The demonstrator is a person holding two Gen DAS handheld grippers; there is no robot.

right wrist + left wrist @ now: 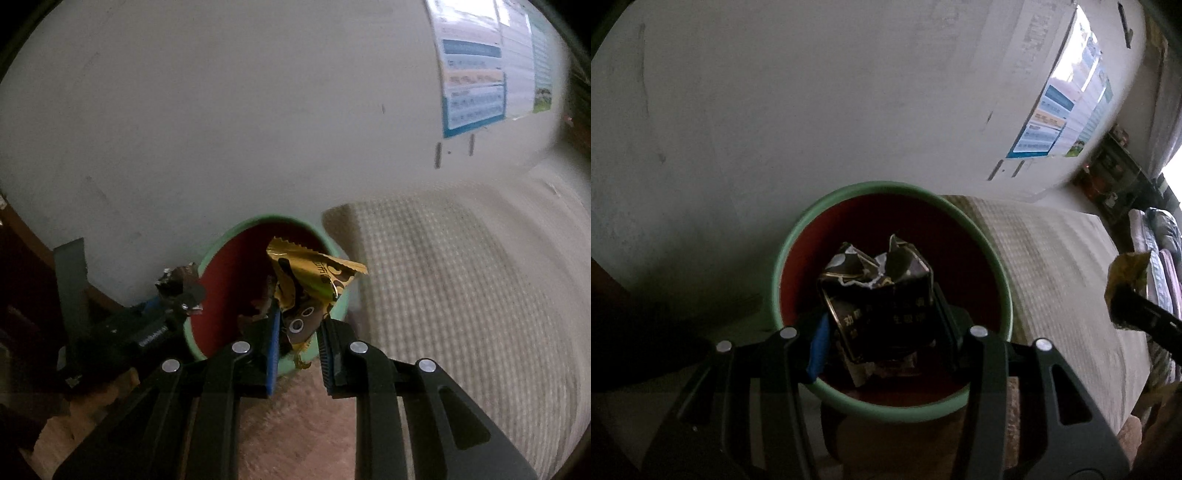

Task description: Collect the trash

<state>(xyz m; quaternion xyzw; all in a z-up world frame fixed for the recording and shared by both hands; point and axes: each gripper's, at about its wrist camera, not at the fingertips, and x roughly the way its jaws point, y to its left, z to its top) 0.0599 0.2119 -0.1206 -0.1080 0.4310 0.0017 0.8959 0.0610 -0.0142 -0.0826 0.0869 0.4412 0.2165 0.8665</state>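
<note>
Both hand-held grippers clamped: left (882, 325) w/ dark wrapper (879, 291), right (299, 339) w/ gold wrapper (310, 284), over bin (798, 236).

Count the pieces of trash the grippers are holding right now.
2: a dark crumpled wrapper in the left gripper over the bin; a gold wrapper in the right gripper.

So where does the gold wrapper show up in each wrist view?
Left wrist: gold wrapper at the far right edge, pinched by the right gripper, beside the bin.
Right wrist: gold wrapper at centre, between the gripper's fingers, in front of the bin's mouth.
Shared landmark: the green-rimmed bin with a red inside, against the white wall.
</note>
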